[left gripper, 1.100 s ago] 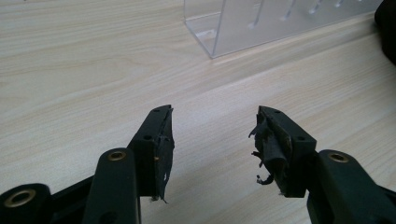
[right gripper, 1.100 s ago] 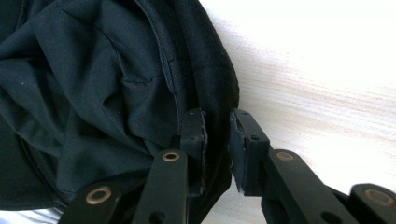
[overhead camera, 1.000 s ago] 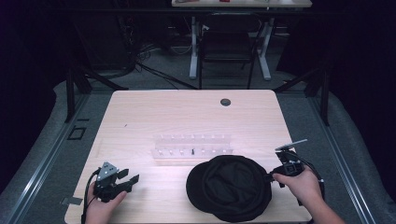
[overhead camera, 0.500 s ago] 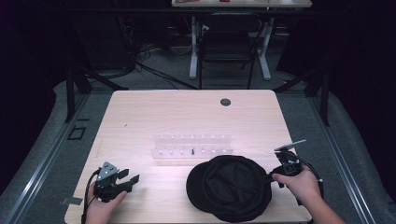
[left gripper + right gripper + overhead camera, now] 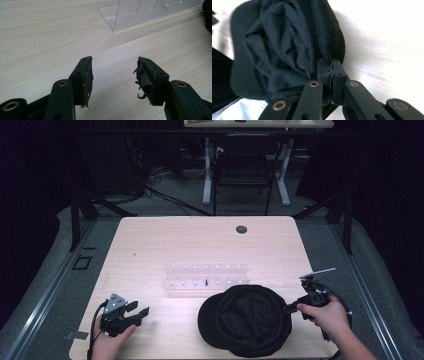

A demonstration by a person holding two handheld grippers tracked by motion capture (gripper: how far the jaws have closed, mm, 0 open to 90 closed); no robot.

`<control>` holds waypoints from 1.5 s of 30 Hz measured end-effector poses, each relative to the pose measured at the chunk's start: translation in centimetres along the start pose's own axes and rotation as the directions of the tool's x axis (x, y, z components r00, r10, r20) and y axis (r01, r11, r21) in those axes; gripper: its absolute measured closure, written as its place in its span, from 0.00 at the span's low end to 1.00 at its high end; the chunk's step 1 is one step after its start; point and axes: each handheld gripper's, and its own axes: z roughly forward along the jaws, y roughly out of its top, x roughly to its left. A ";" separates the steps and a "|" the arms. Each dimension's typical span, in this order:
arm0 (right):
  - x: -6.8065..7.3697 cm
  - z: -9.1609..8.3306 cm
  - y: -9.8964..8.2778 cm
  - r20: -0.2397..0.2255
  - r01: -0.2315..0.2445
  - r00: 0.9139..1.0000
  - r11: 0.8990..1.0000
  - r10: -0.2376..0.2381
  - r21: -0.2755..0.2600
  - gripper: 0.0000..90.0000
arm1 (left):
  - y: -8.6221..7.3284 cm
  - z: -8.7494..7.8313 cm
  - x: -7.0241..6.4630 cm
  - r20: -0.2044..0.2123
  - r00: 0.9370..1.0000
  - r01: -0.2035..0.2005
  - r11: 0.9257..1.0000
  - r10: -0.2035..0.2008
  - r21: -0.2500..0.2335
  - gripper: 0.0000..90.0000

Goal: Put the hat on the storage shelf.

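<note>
One black cap (image 5: 245, 320) at the table's (image 5: 200, 245) near edge, its rim pinched in the just-closed right gripper (image 5: 290, 308). Left gripper (image 5: 141, 312) gapes, holding nothing (bare wood around it). One clear rack (image 5: 205, 275) mid-table.

R gripper (image 5: 291, 308) jaws have just been closing & now pinch the edge of the black cap (image 5: 245, 320) (fabric rim sandwiched between the pads, per the right gripper view). Cap's outline barely differs from a sec ago.
</note>
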 end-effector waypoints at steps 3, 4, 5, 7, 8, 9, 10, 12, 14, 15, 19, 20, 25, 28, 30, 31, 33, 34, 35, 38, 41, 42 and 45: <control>0.1 -0.4 0.0 -0.018 0.009 1.000 1.000 -0.009 0.004 0.98 | 0.0 0.0 0.0 -0.001 1.000 -0.001 1.000 0.001 -0.001 0.52; 0.3 -0.5 -0.1 -0.030 -0.003 1.000 1.000 0.002 -0.013 0.98 | 0.0 0.0 -0.1 -0.001 1.000 0.000 1.000 0.000 -0.001 0.52; 0.5 -0.8 -0.2 -0.051 -0.001 0.999 1.000 0.000 -0.017 0.98 | 0.0 0.0 -0.1 -0.001 1.000 -0.001 1.000 0.001 -0.001 0.52; 0.4 -1.0 -0.2 -0.058 0.018 0.998 1.000 -0.019 -0.010 0.98 | 0.0 0.0 0.0 -0.002 1.000 -0.001 1.000 0.001 -0.001 0.52; 0.7 -1.3 -0.3 -0.080 0.012 0.997 1.000 -0.013 -0.019 0.98 | 0.0 0.0 0.0 -0.002 1.000 0.000 1.000 0.000 0.000 0.52; 0.7 -1.5 -0.3 -0.087 0.022 0.996 1.000 -0.022 -0.008 0.98 | 0.0 0.0 0.0 -0.002 1.000 0.000 1.000 0.000 0.000 0.52; 0.9 -1.7 -0.4 -0.099 0.003 0.995 1.000 -0.006 -0.028 0.98 | 0.0 0.0 0.0 -0.002 1.000 0.000 1.000 0.000 0.000 0.52; 0.9 -2.0 -0.5 -0.122 0.011 0.992 1.000 -0.013 -0.023 0.98 | 0.0 0.0 0.0 -0.002 1.000 -0.001 1.000 0.001 -0.001 0.52; 1.1 -2.2 -0.6 -0.146 -0.006 0.989 0.999 0.001 -0.036 0.98 | 0.0 0.0 -0.1 -0.003 1.000 -0.001 1.000 0.001 -0.001 0.52; 1.2 -2.4 -0.6 -0.163 -0.007 0.987 0.999 0.001 -0.037 0.98 | 0.0 0.0 -0.1 -0.003 1.000 -0.001 1.000 0.001 -0.001 0.52; 1.7 -3.0 -0.7 -0.202 -0.003 0.979 0.999 -0.007 -0.050 0.98 | 0.0 0.0 -0.1 -0.004 1.000 0.001 1.000 -0.001 -0.001 0.52; 1.9 -3.1 -0.7 -0.211 -0.010 0.977 0.998 -0.004 -0.062 0.98 | 0.0 0.0 -0.1 -0.004 1.000 0.000 1.000 0.000 -0.001 0.52; 2.7 -4.0 -0.6 -0.264 0.000 0.964 0.996 -0.023 -0.088 0.98 | 0.0 0.0 -0.1 -0.004 1.000 -0.001 1.000 0.001 0.001 0.52; 3.3 -4.4 -0.6 -0.289 -0.004 0.957 0.994 -0.029 -0.111 0.98 | 0.0 0.1 -0.1 -0.003 1.000 0.002 1.000 -0.002 -0.002 0.52; 3.3 -4.5 -0.5 -0.294 0.011 0.955 0.994 -0.042 -0.109 0.98 | 0.0 0.1 -0.1 -0.003 1.000 0.003 1.000 -0.003 -0.001 0.52; 3.6 -4.8 -0.5 -0.314 0.013 0.948 0.993 -0.050 -0.121 0.98 | 0.0 0.1 -0.1 -0.001 1.000 0.001 1.000 -0.001 0.001 0.52; 3.9 -5.0 -0.4 -0.327 0.016 0.943 0.992 -0.057 -0.127 0.98 | 0.0 0.1 -0.1 -0.002 1.000 -0.002 1.000 0.002 0.003 0.51; 4.0 -5.1 -0.4 -0.330 0.015 0.942 0.991 -0.058 -0.130 0.98 | 0.0 0.1 -0.1 -0.002 1.000 -0.001 1.000 0.001 0.003 0.51; 4.2 -5.2 -0.4 -0.333 0.013 0.941 0.991 -0.057 -0.133 0.98 | 0.0 0.1 -0.1 -0.002 1.000 -0.002 1.000 0.002 0.003 0.51; 4.6 -5.6 -0.3 -0.349 0.019 0.935 0.990 -0.067 -0.138 0.98 | 0.0 0.1 -0.1 -0.004 1.000 0.002 1.000 -0.002 0.001 0.51; 5.0 -5.9 -0.2 -0.364 0.028 0.928 0.989 -0.079 -0.145 0.98 | -0.1 0.1 -0.1 -0.005 1.000 0.004 1.000 -0.004 -0.001 0.51; 5.1 -6.1 -0.2 -0.368 0.026 0.926 0.989 -0.079 -0.147 0.99 | -0.1 0.1 -0.1 -0.006 1.000 0.005 1.000 -0.005 -0.001 0.51; 5.6 -6.4 -0.1 -0.380 0.030 0.920 0.987 -0.089 -0.158 0.99 | -0.1 0.2 -0.1 -0.005 1.000 0.005 1.000 -0.005 0.001 0.51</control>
